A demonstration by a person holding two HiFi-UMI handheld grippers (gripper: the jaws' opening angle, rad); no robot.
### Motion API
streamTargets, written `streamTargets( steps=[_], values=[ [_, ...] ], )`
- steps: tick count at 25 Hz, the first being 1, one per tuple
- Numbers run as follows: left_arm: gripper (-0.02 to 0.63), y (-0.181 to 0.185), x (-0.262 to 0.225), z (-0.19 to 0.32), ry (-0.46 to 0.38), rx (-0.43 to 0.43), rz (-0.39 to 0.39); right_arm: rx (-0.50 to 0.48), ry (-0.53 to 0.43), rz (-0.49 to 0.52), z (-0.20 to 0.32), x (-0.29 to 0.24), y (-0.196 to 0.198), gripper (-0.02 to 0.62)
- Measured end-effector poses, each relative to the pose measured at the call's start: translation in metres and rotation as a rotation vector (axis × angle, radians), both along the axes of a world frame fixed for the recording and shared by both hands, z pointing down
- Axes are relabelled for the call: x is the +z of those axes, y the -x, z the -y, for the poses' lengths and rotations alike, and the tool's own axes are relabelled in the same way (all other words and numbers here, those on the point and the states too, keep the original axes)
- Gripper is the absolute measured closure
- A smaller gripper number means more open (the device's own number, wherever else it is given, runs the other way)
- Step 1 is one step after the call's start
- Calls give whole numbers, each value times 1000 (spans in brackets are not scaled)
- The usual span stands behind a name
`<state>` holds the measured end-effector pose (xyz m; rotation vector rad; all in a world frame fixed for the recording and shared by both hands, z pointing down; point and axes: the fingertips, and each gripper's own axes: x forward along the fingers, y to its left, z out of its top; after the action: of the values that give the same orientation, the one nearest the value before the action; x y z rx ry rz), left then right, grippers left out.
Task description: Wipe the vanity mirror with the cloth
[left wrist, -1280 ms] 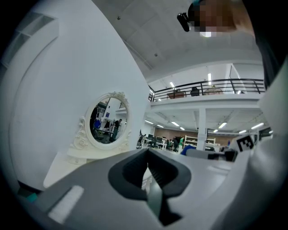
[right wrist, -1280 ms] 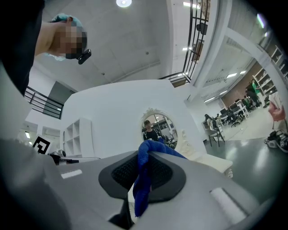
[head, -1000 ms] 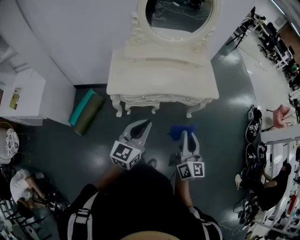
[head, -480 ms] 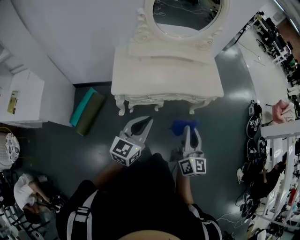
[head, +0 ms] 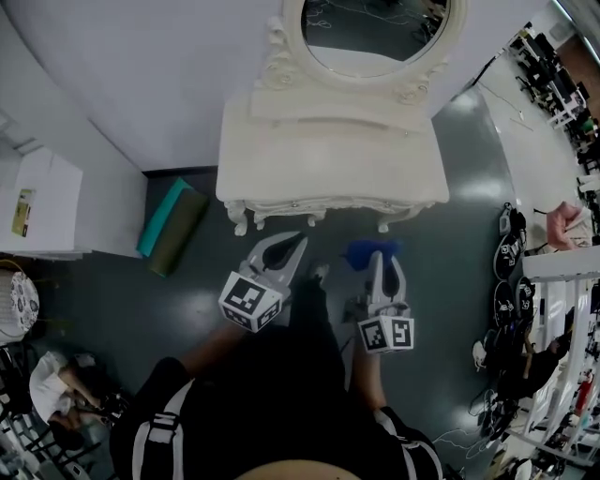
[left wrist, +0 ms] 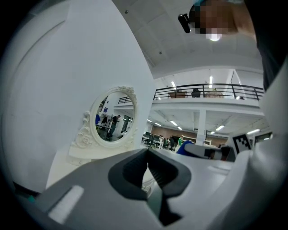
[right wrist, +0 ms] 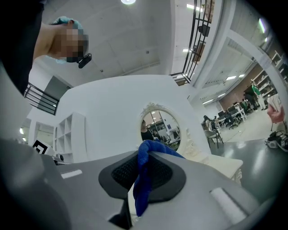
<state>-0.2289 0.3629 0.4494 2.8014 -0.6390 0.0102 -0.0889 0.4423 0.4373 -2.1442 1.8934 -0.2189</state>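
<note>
My right gripper point(head: 381, 264) is clenched on a blue cloth point(head: 368, 251). In the right gripper view the cloth point(right wrist: 143, 186) is pinched between the dark pads and bunches up above the tips. My left gripper point(head: 279, 251) is closed on nothing; in its own view the pads meet at the tips with no object between them point(left wrist: 147, 157).

Both grippers are over the dark floor point(head: 450, 253), just in front of the front edge of the white vanity's tabletop point(head: 328, 159). The cloth is near that edge, toward the front right corner. The oval vanity mirror point(head: 375, 28) stands at the tabletop's back edge, against the white wall, in a carved white frame. No wiping has begun, as the cloth is well apart from the glass.

I judge these to be the risks from here:
- The mirror sits across the full depth of the tabletop, so a low reach could knock a gripper on the front edge.
- Only a fold of cloth is gripped (the rest hangs loose), so a hard press might pull it free.
- If the cloth does not cover the tips, bare plastic could hit the glass or snag the carving.
</note>
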Motion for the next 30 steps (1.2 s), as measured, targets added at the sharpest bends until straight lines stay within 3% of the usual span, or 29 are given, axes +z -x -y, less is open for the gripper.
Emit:
streamTargets(
  steps=[9, 21, 30],
  values=[
    [600, -100, -5, 61, -28, -28, -5, -59, -5, -24, 71, 6, -91, 558],
    [600, -245, -18, 114, -37, -131, 4, -176, -28, -22, 137, -1, -224, 558],
    [600, -268, -17, 142, -38, -182, 49, -198, -20, -5, 174, 5, -253, 558]
  ],
)
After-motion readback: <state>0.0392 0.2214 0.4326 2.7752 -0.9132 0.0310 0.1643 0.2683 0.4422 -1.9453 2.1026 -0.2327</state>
